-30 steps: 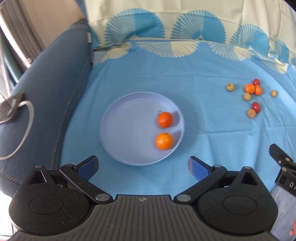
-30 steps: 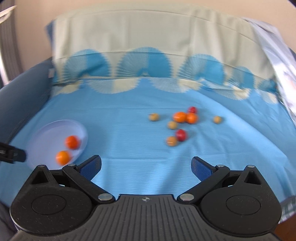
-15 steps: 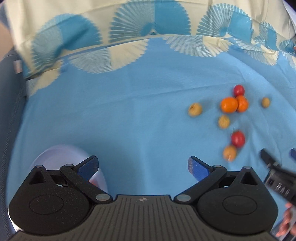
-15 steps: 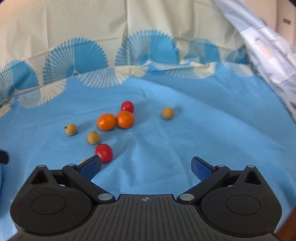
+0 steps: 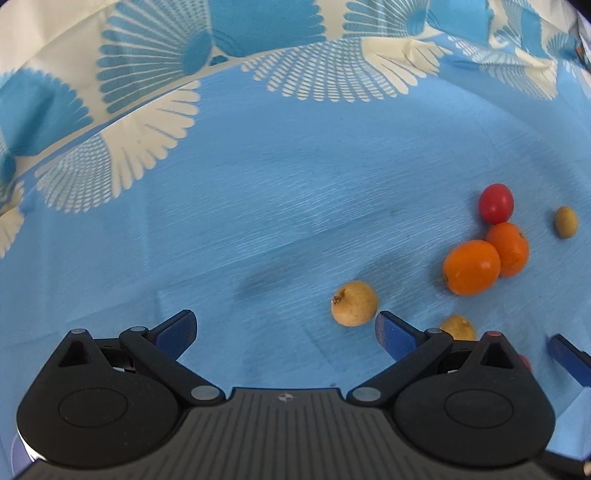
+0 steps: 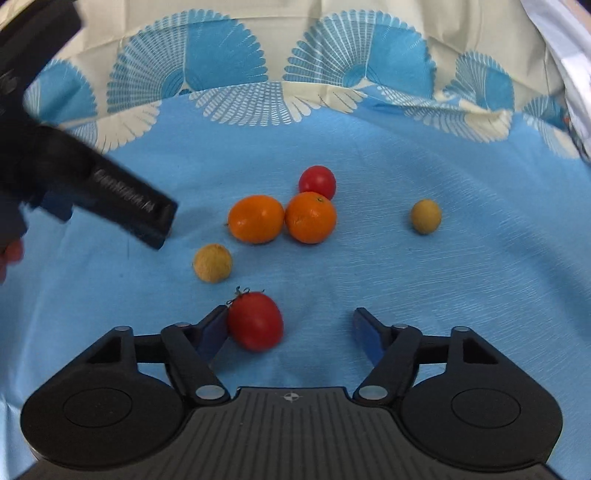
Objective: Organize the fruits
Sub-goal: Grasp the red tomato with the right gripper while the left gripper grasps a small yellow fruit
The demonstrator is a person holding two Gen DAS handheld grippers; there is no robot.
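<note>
The only lettering is a pale raised word along the black left hand-held gripper [image 6: 122, 206], at the far left, too blurred to read.

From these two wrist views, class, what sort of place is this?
Probably a home: a bed or sofa draped with a blue fan-patterned sheet, its cream border rising behind. Small oranges and a tomato lie loose on it.

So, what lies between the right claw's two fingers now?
In the right wrist view, a stemmed red tomato lies there, against the left finger; bare blue cloth fills the rest. The closing claw has not gripped it.
</note>
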